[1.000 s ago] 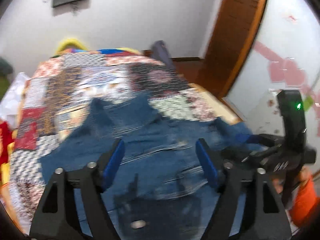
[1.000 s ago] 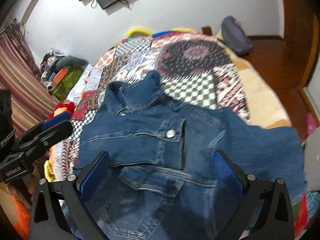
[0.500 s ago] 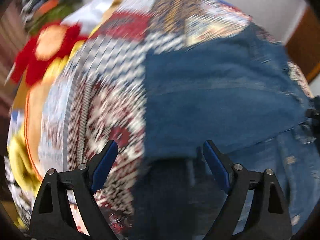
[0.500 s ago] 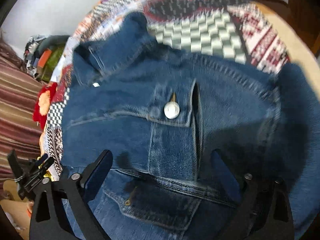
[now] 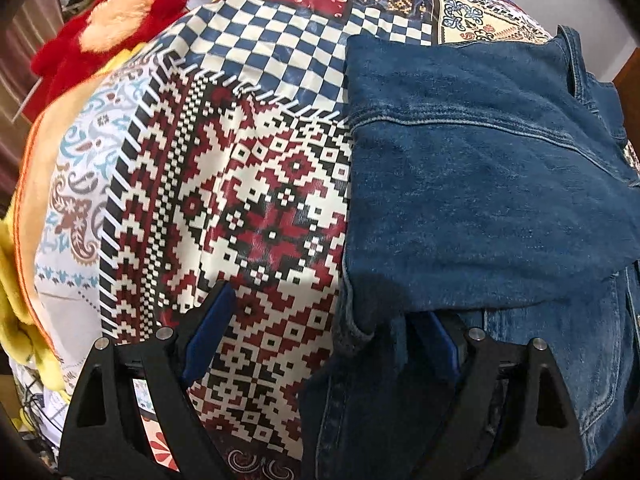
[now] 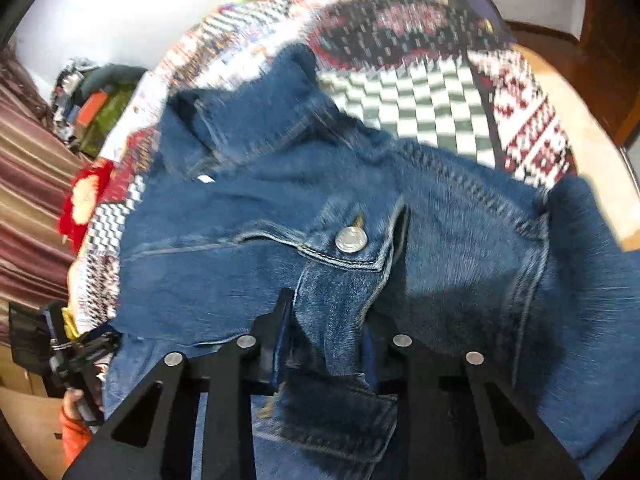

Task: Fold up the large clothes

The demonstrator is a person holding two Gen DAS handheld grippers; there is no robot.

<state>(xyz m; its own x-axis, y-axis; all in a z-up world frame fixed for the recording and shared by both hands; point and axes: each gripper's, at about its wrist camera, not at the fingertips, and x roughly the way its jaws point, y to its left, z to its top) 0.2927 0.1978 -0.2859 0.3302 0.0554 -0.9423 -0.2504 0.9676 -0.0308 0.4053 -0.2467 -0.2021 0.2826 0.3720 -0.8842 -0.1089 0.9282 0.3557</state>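
Observation:
A blue denim jacket point(image 6: 248, 216) lies front up on a patchwork bedspread point(image 5: 248, 208), collar toward the wall. In the right wrist view my right gripper point(image 6: 326, 328) is shut on a raised fold of the jacket just below the chest pocket with the metal button point(image 6: 350, 239). In the left wrist view my left gripper point(image 5: 324, 332) is open, low over the jacket's left edge point(image 5: 460, 184); one finger is over the bedspread, the other is partly hidden under denim. The left gripper also shows at the left edge of the right wrist view point(image 6: 60, 344).
A red and orange plush toy point(image 5: 104, 28) lies at the bed's left side. Piled clothes and boxes point(image 6: 96, 104) sit by a striped curtain point(image 6: 28, 208). A dark bag point(image 6: 476, 4) rests at the bed's far end, near a wooden door point(image 6: 608, 40).
My right gripper has closed from wide open onto a fold of the jacket below the pocket. My left gripper swung left and down to the jacket's left edge, staying open.

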